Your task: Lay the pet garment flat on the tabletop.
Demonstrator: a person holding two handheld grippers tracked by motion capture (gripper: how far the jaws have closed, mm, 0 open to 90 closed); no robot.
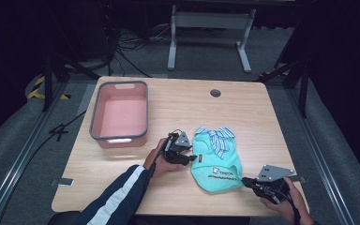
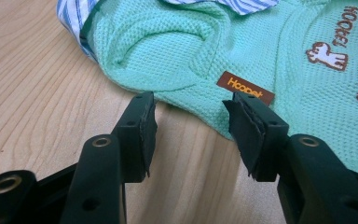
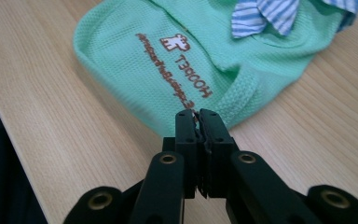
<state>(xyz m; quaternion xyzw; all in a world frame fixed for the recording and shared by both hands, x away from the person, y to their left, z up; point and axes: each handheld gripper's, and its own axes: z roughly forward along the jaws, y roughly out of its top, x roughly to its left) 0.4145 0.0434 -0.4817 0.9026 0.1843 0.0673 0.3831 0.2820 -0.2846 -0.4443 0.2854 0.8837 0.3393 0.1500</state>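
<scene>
A small mint-green garment (image 1: 214, 164) with a blue-and-white striped collar (image 1: 217, 136) lies flat on the wooden table (image 1: 243, 112). My left gripper (image 1: 189, 154) is at the garment's left edge. In the left gripper view it (image 2: 191, 105) stands open, its jaws either side of the hem near a brown label (image 2: 245, 88). My right gripper (image 1: 244, 181) is at the garment's near right corner. In the right gripper view its jaws (image 3: 196, 114) are pressed together over the hem of the garment (image 3: 168, 60).
A pink basin (image 1: 119, 115) with a grey rim stands on the table's left half, beyond my left hand. A round cable hole (image 1: 215, 93) sits near the far edge. A metal frame (image 1: 211, 28) stands on the floor behind the table.
</scene>
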